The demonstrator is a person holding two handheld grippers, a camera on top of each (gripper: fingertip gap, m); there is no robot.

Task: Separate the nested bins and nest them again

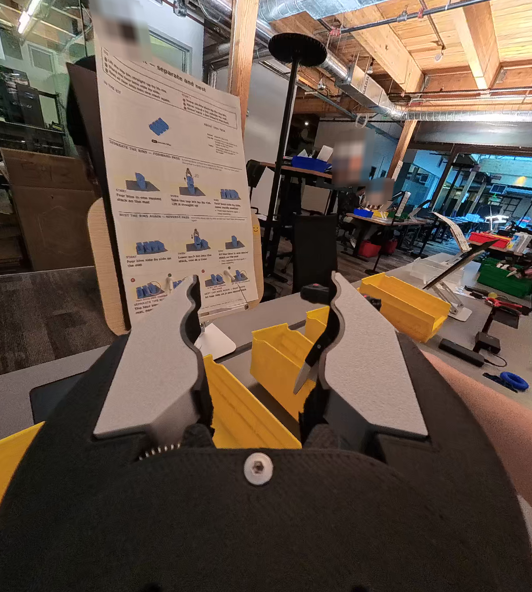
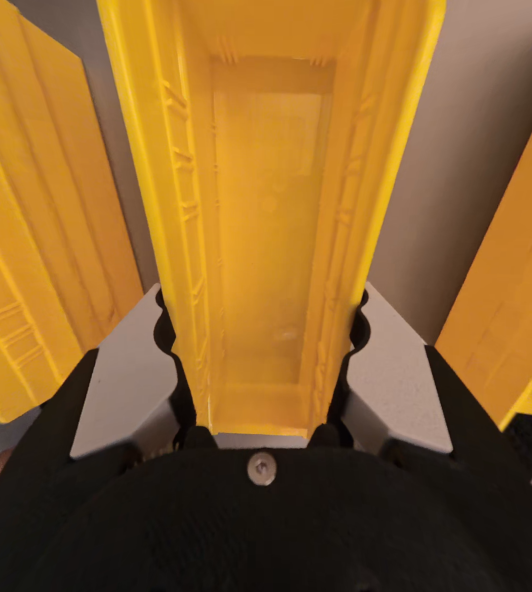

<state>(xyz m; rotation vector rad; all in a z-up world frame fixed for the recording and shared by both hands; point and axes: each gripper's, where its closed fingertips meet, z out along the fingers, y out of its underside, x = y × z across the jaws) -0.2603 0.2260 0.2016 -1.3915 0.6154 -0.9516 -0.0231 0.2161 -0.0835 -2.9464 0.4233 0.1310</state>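
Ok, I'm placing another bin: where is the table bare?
Grey table shows bare between the middle yellow plastic bin and the right-hand yellow bin; the strip toward the left-hand yellow bin is narrower. It is crowded around the black cabled box.

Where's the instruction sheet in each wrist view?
Left wrist: sheet upper left of centre, upright on a stand behind the left fingertip.
Right wrist: not in it; a yellow bin between the fingers fills the middle.
Shared landmark: grey table under the yellow bins.
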